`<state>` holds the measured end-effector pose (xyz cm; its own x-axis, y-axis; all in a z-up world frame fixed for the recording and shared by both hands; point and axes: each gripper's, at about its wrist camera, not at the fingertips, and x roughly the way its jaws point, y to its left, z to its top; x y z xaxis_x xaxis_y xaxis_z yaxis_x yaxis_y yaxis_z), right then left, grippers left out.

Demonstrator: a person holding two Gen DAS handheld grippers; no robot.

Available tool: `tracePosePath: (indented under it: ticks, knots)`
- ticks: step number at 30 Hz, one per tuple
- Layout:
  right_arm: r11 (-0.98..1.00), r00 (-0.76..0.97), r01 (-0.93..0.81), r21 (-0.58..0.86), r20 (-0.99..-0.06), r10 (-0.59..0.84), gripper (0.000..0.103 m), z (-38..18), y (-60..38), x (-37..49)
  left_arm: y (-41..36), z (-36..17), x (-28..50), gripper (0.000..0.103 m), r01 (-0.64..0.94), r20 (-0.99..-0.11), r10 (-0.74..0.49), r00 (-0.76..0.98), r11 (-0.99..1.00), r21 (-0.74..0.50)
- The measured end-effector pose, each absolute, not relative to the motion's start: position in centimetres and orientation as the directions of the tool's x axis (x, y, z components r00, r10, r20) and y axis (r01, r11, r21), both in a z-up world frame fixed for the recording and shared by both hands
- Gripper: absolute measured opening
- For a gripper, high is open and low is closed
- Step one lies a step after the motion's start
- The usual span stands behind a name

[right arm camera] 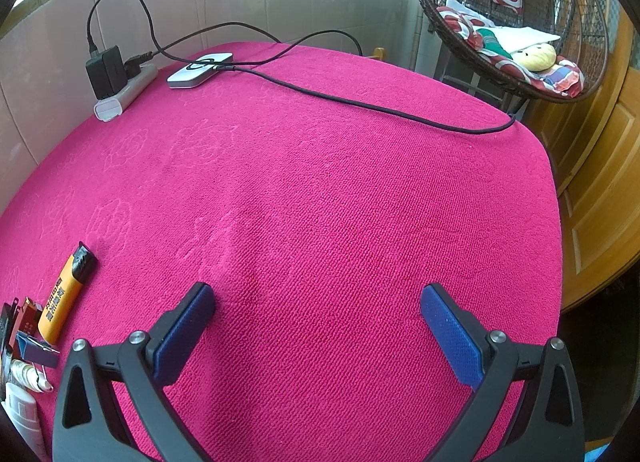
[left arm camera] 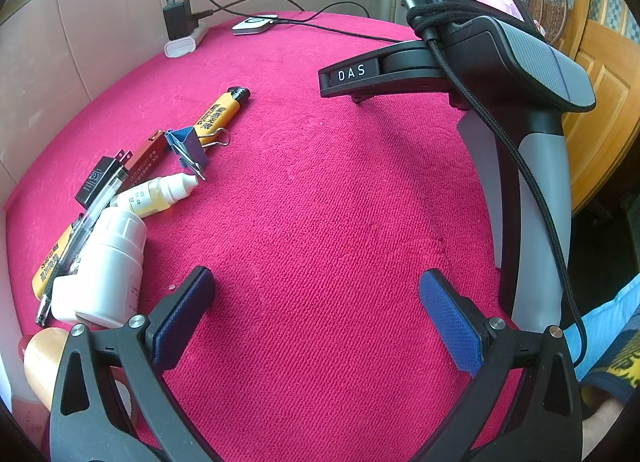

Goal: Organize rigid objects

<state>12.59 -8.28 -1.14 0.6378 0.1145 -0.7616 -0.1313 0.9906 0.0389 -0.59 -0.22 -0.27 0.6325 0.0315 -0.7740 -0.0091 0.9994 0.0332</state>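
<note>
Small rigid items lie in a row on the left of the pink cloth (left arm camera: 320,202): an orange lighter (left arm camera: 222,110), a blue binder clip (left arm camera: 188,148), a small dropper bottle (left arm camera: 160,192), a white pill bottle (left arm camera: 108,266), a clear pen (left arm camera: 86,230), a second orange lighter (left arm camera: 48,264), a red-brown stick (left arm camera: 140,164) and a black plug (left arm camera: 96,180). My left gripper (left arm camera: 316,294) is open over bare cloth, right of the pill bottle. My right gripper (right arm camera: 318,304) is open and empty, with the orange lighter (right arm camera: 66,296) to its left. The right tool's body (left arm camera: 500,74) shows in the left wrist view.
A power strip (right arm camera: 124,96) with a black adapter (right arm camera: 106,72) and a white charging pad (right arm camera: 200,70) sit at the far edge, with a black cable (right arm camera: 360,104) across the cloth. A tan cylinder (left arm camera: 42,362) lies at the near left. A wicker hanging chair (right arm camera: 508,18) and wooden door (right arm camera: 600,182) stand at right.
</note>
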Motion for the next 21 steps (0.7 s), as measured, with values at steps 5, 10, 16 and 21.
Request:
tracePosePath:
  ticks: [5, 10, 16, 21]
  knots:
    - [0.990, 0.638, -0.132, 0.041, -0.761, 0.116, 0.103, -1.16, -8.28, 12.57, -0.28, -0.28, -0.60, 0.103, -0.009, -0.772, 0.037, 0.635, 0.999, 0.040]
    - [0.990, 0.639, -0.132, 0.040, -0.761, 0.116, 0.103, -1.17, -8.61, 12.53, -0.22, -0.25, -0.57, 0.103, -0.008, -0.774, 0.031, 0.632, 0.999, 0.033]
    - [0.990, 0.638, -0.132, 0.039, -0.761, 0.115, 0.103, -1.18, -8.71, 12.51, -0.23, -0.24, -0.60, 0.103, -0.008, -0.778, 0.022, 0.627, 1.000, 0.022]
    - [0.990, 0.637, -0.133, 0.038, -0.762, 0.114, 0.103, -1.18, -8.68, 12.58, -0.30, -0.25, -0.68, 0.103, -0.009, -0.776, 0.027, 0.630, 1.000, 0.027]
